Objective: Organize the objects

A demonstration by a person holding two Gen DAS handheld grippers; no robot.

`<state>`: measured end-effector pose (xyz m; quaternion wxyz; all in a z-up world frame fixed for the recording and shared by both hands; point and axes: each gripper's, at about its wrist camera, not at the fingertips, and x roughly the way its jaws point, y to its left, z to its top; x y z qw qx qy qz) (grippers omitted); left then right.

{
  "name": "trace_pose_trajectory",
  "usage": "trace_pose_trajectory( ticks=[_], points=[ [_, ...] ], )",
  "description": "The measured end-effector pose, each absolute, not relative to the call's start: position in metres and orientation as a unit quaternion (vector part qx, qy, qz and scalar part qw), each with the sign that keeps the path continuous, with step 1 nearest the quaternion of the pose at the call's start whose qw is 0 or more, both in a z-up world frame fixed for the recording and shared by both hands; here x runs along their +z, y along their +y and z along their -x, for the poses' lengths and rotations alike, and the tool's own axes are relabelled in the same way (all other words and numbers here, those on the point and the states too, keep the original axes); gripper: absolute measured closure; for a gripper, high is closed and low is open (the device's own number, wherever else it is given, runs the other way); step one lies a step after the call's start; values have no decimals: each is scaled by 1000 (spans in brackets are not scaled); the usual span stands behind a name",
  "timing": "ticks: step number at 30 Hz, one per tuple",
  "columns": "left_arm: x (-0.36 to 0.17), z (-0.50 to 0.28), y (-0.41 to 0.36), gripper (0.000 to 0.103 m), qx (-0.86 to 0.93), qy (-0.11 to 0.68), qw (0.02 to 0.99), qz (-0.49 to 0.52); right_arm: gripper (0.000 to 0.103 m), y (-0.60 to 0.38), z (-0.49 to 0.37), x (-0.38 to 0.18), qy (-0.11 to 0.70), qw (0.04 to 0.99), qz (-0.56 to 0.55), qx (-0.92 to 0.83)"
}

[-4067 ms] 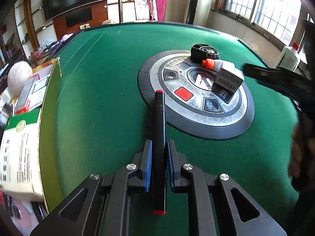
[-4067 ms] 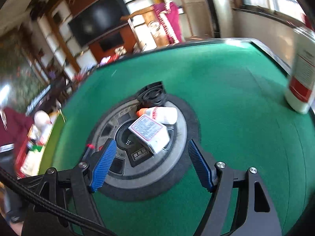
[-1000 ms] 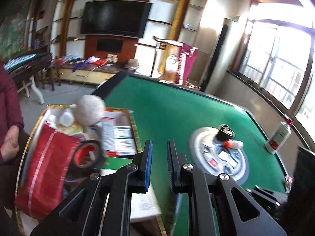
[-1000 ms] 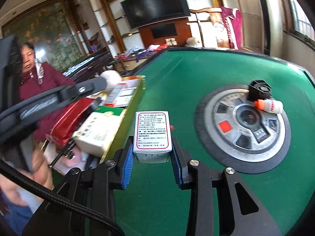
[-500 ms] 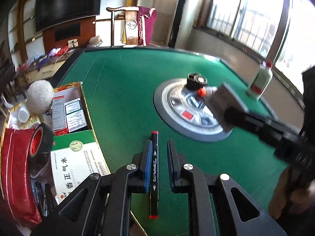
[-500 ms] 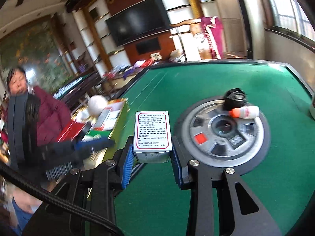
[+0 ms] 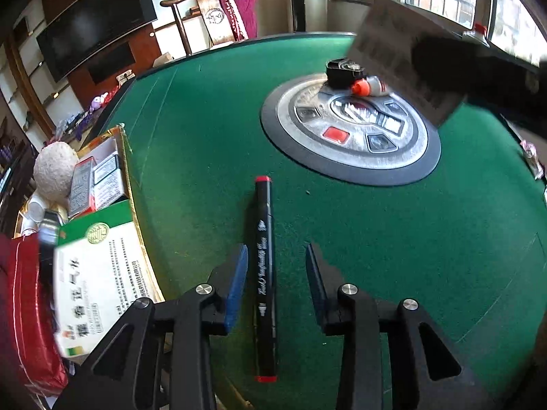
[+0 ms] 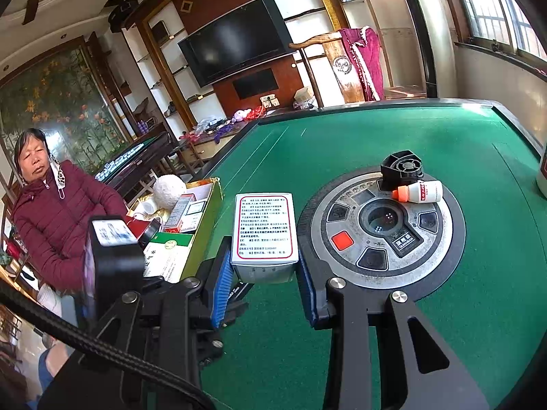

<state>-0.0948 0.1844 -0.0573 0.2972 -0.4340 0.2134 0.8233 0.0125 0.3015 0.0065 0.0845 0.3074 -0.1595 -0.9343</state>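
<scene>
Left gripper [image 7: 276, 285] was spread, straddling the slim black marker [image 7: 264, 275] lying flat on green felt [image 7: 205, 130], untouched. Right gripper [image 8: 263, 273] gripped a glossy rectangular white box [image 8: 264, 230], level above the felt.

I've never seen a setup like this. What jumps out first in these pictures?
A black marker lies on the green felt table between the open fingers of the left hand-held gripper. The right hand-held gripper clamps a white medicine box above the felt. Behind them, the table's round silver control panel carries a small orange-capped bottle.
</scene>
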Motion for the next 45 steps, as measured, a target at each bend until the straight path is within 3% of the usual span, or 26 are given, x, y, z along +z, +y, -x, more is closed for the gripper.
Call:
trace_pose_trajectory(
  ticks=[2,8,18,25,45],
  points=[
    [-63,97,185,91,821,211,297,439,70,302,-12,6,-161,84,-307,-934],
    [-58,83,188,91,827,211,302,424,70,306,-15,9,-170,82,-300,-935],
    [-10,103,141,91,847,90,330,407,70,307,-13,5,-168,81,-304,-934],
    [21,131,80,91,882,17,285,375,70,265,-10,-6,-139,131,-327,-926],
    [-9,193,-1,91,888,-71,197,408,70,118,0,-33,-32,258,-375,-890]
  ],
)
